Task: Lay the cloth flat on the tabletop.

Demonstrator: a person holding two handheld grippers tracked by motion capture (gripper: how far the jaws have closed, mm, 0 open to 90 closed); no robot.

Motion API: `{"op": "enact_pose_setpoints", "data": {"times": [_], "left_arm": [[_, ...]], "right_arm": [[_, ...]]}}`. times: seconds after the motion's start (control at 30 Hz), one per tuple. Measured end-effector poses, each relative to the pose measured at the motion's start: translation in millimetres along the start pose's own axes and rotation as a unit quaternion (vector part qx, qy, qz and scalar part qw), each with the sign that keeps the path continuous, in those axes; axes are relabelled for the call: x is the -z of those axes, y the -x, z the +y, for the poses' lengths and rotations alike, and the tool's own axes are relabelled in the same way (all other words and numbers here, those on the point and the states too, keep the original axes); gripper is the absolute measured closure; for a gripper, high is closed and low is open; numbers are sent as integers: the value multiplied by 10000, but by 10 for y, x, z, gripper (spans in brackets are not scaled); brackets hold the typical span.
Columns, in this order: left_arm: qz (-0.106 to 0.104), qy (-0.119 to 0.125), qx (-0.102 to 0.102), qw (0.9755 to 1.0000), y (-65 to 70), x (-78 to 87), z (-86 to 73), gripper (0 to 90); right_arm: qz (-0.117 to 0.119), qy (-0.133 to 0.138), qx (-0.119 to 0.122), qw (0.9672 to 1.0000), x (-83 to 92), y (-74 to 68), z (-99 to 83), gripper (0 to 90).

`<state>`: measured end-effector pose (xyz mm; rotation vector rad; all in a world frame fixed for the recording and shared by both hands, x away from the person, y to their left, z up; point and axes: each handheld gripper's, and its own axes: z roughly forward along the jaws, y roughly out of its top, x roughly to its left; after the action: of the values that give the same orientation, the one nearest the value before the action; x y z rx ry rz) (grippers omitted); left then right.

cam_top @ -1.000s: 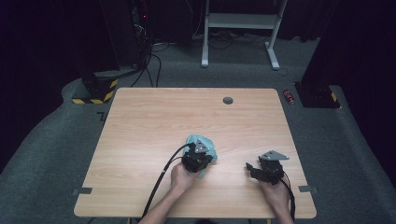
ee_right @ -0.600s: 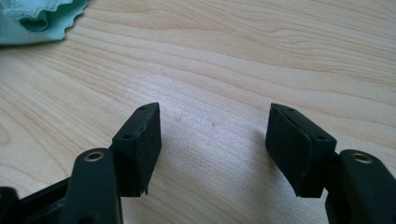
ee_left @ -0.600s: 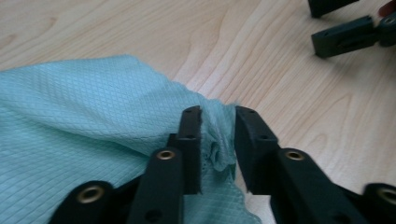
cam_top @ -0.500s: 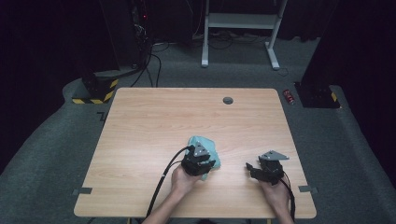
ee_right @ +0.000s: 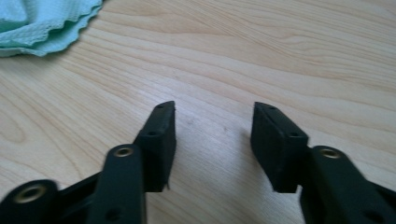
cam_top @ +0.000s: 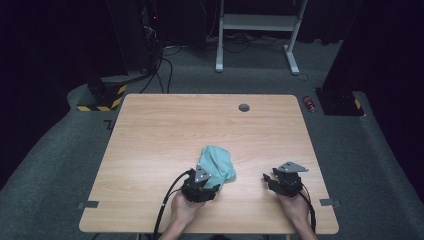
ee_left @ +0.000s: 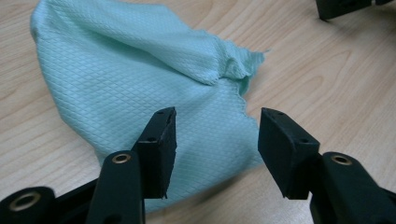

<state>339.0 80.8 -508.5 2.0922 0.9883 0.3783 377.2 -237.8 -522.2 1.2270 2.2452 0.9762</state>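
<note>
High view places the cloth [cam_top: 216,161], a teal piece bunched into a loose heap, on the near half of the wooden table [cam_top: 150,130], slightly left of centre. It is crumpled rather than flat or folded, so by judgement the handling of it is at an early or middle stage, with spreading or folding left to do. The left gripper [cam_top: 204,186] sits at the cloth's near edge; its jaws have just been opening and now stand apart, with fabric lying below and beyond the gap and no pad pressing on it. The right gripper [cam_top: 270,178] rests on bare wood, well apart from the cloth to its right; its jaws have just been closing partway and remain apart with nothing between them. Both hands hold their grippers low, pointing forward across the tabletop.
</note>
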Motion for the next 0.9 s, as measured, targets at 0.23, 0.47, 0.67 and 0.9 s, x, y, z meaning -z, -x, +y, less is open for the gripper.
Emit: {"op": "enact_pose_setpoints", "data": {"times": [0.23,0.47,0.67,0.9], "left_arm": [[88,22,151,9998,15,-81,-70,445],[222,112,162,9996,-7,-106,-127,441],[407,82,23,9991,37,-118,-129,420],[433,74,27,9990,30,-117,-128,414]], "right_arm": [[410,63,377,9984,-56,-210,114,619],[1075,250,552,9924,-150,-530,435,649],[1342,201,795,9876,-269,-785,577,634],[1361,-17,901,9866,-433,-934,617,668]]}}
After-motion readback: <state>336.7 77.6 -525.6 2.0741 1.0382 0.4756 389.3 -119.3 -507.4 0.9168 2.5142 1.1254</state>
